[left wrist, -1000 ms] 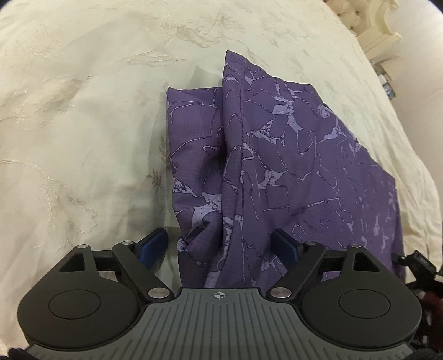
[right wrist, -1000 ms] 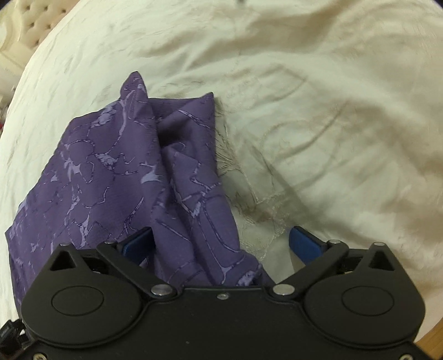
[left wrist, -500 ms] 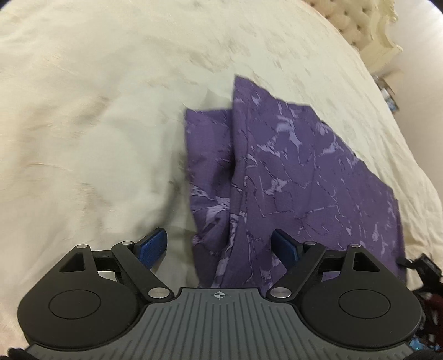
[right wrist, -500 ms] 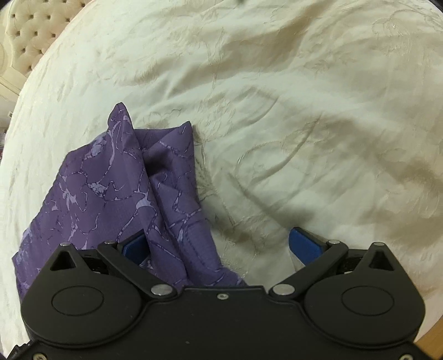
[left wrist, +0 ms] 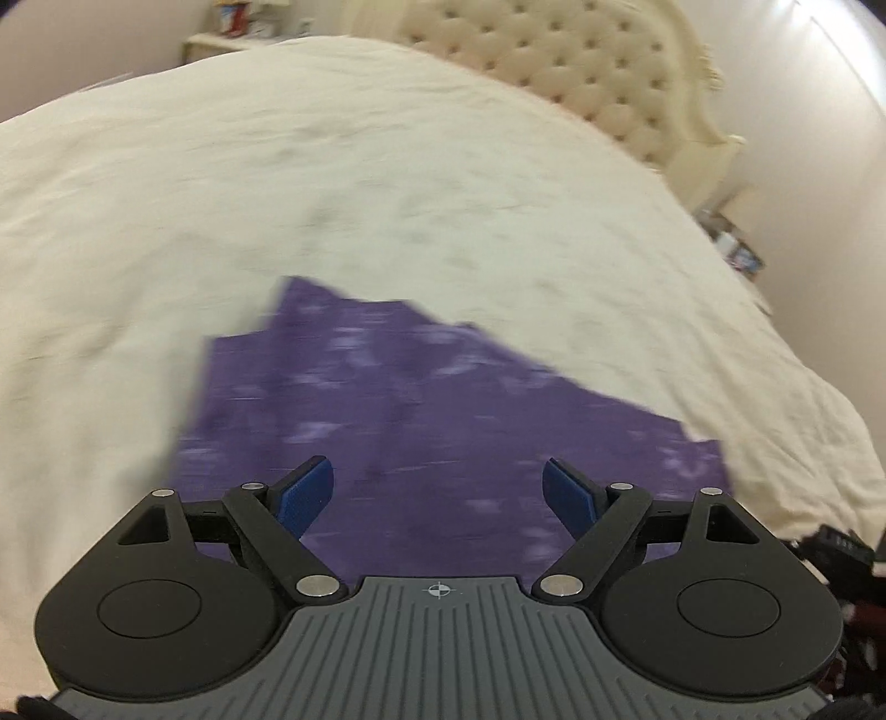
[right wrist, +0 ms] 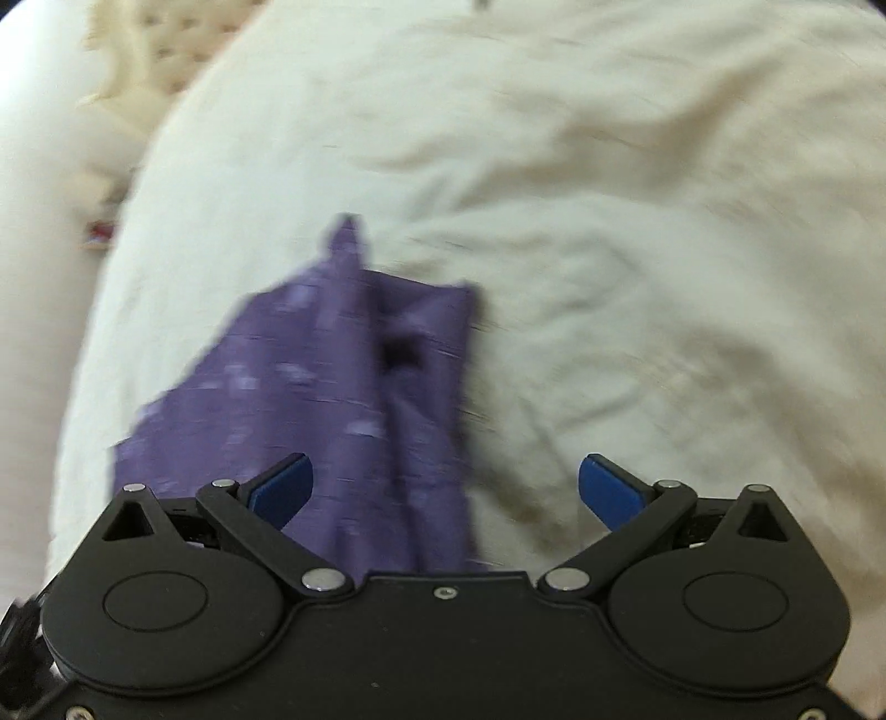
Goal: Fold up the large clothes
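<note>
A purple patterned garment (left wrist: 421, 410) lies folded on the cream bedspread (left wrist: 332, 183). Both views are blurred by motion. My left gripper (left wrist: 440, 495) is open and empty, held above the near part of the garment. My right gripper (right wrist: 446, 487) is open and empty too, above the garment's right edge (right wrist: 354, 387), with its left finger over the cloth and its right finger over bare bedspread (right wrist: 637, 249). The garment's near end is hidden under both gripper bodies.
A tufted cream headboard (left wrist: 603, 72) stands at the far right of the left wrist view, with a bedside shelf (left wrist: 731, 249) beyond the bed's right edge. Another nightstand (left wrist: 238, 27) sits at the far left. The headboard shows blurred in the right wrist view (right wrist: 138, 50).
Both grippers have pulled back and lifted away from the garment, staying open. The views tilted up, so the headboard and walls came into view. The garment now lies flatter and farther off.
</note>
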